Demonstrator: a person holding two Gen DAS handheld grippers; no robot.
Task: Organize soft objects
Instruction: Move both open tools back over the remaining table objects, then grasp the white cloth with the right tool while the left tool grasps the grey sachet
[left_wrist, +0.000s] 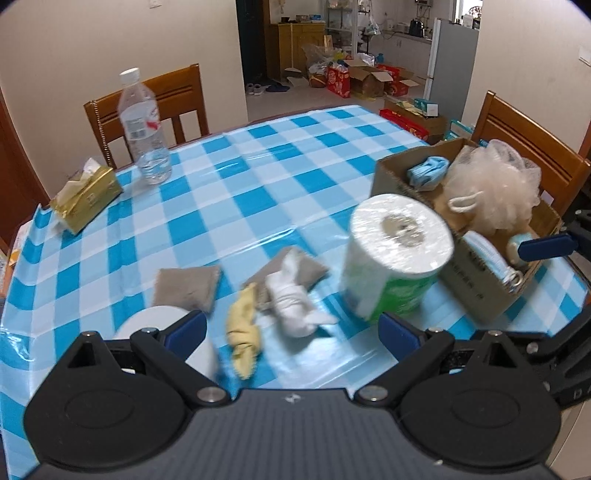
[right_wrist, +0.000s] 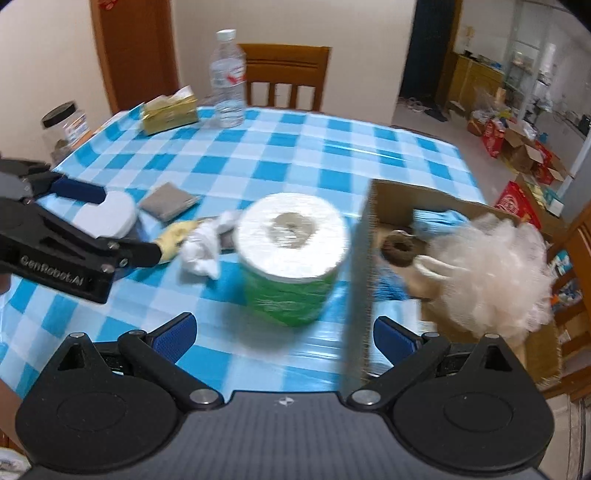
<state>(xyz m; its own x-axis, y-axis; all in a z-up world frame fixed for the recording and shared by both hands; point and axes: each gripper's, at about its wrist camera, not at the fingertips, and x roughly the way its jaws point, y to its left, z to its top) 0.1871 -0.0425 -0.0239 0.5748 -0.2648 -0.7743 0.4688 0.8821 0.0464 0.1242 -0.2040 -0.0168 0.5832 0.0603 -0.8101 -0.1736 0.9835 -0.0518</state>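
Observation:
A plastic-wrapped toilet roll with a green label stands on the checked table, just left of a cardboard box. The box holds a pale bath pouf, a blue cloth and face masks. A white cloth, a yellow cloth and a grey pouch lie in front of my open left gripper. A white roll sits by its left finger. My right gripper is open and empty, facing the toilet roll and the box wall.
A water bottle and a gold tissue pack stand at the table's far left. A lidded jar sits beyond the left edge. Wooden chairs flank the table. A second grey pouch lies under the white cloth.

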